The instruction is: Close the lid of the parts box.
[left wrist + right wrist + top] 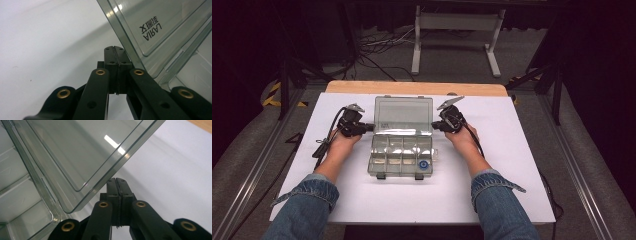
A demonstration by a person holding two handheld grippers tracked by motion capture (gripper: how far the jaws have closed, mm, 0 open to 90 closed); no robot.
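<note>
Here we are at the white surface (512,165), and both tools are up at the hinge line of a clear compartment box (402,156) that sits in the middle, its lid (403,114) swung open and leaning toward the far side. The left tool (371,127) comes in from the left, the right tool (434,126) from the right, each level with the seam where lid meets tray. In the left gripper view the jaws stand pressed flat together with nothing between them, tips of the left tool (115,53) just beside the lid's (160,32) slanting edge, whether touching it or a hair apart I cannot tell. Same story in the right gripper view: the right tool (117,185) is closed on empty air, its tips tucked just beneath the lower corner of the lid (82,152), with the tray's dividers off to the side. The box runs long from left to right, so the lid's two short ends face one tool each, and neither hand is nearer than the other; it looks an even, two-sided job. A small blue round piece (424,164) sits in the near right compartment of the tray, closer to the right hand. My read: the lid is what is being worked, and since it lies inward and above both sets of closed tips, the coming move turns on pushing or steadying those ends evenly so the lid swings about its long hinge without skewing.
</note>
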